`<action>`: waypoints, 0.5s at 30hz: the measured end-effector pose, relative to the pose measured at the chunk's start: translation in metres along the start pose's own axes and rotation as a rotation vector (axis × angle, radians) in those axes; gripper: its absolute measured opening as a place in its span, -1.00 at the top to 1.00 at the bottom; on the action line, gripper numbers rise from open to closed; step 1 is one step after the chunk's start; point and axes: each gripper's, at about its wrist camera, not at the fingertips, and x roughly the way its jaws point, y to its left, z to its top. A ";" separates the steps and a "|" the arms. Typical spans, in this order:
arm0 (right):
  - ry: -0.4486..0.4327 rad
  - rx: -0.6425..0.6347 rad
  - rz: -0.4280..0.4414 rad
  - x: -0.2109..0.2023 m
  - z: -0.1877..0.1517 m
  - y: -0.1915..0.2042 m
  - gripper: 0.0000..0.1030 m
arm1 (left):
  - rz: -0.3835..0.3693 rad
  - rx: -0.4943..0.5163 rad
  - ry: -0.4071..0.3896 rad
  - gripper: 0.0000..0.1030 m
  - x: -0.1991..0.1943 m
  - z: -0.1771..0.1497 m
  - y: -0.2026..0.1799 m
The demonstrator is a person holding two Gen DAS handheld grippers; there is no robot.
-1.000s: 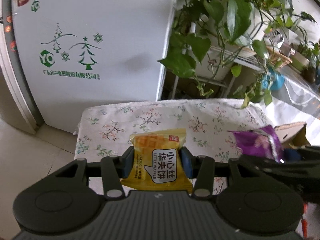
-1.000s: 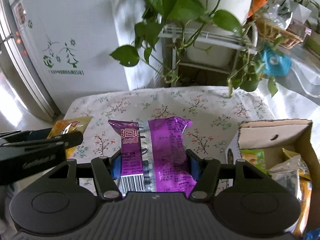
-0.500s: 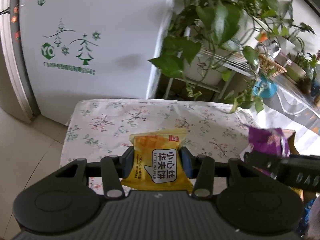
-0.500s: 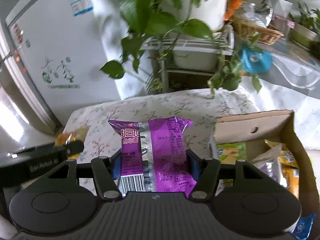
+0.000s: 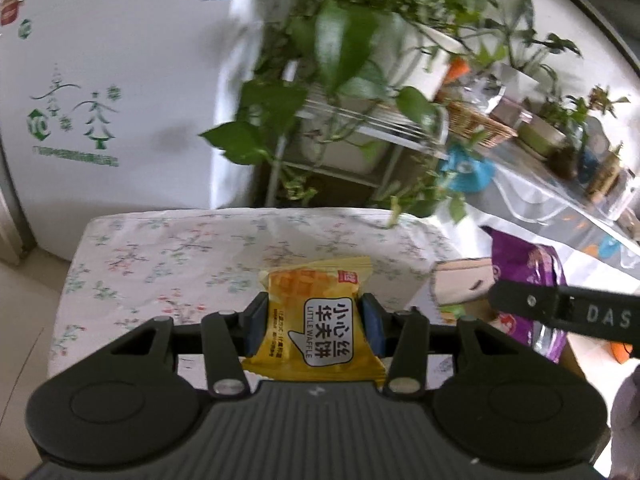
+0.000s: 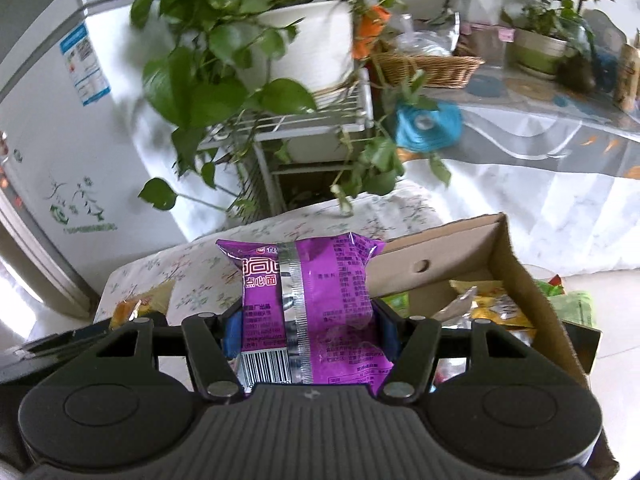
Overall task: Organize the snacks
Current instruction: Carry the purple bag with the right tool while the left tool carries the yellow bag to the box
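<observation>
My left gripper (image 5: 314, 322) is shut on a yellow waffle packet (image 5: 320, 324) and holds it above the floral-cloth table (image 5: 180, 248). My right gripper (image 6: 310, 326) is shut on a purple snack packet (image 6: 316, 300), held at the left wall of an open cardboard box (image 6: 516, 276) that holds several snack packets. In the left wrist view the purple packet (image 5: 536, 260) and the box (image 5: 460, 284) show at the right. In the right wrist view the yellow packet (image 6: 128, 306) shows at the left.
A white fridge (image 5: 100, 80) stands behind the table on the left. A leafy potted plant on a white rack (image 6: 280, 80) stands behind the table's far edge. A cluttered table with a basket (image 6: 432, 66) and pots stands at the back right.
Both grippers have moved right with their packets. The purple packet has come from above the table to the box's left wall, and the box now shows larger.
</observation>
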 end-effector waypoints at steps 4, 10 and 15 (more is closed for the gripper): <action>-0.013 0.022 -0.005 -0.007 0.001 -0.012 -0.34 | -0.033 0.027 0.003 0.08 0.000 -0.002 -0.018; -0.034 0.065 -0.025 -0.017 0.003 -0.036 -0.34 | -0.083 0.056 0.004 0.08 0.001 -0.005 -0.041; -0.053 0.115 -0.047 -0.026 0.005 -0.059 -0.34 | -0.129 0.075 0.010 0.08 0.003 -0.008 -0.059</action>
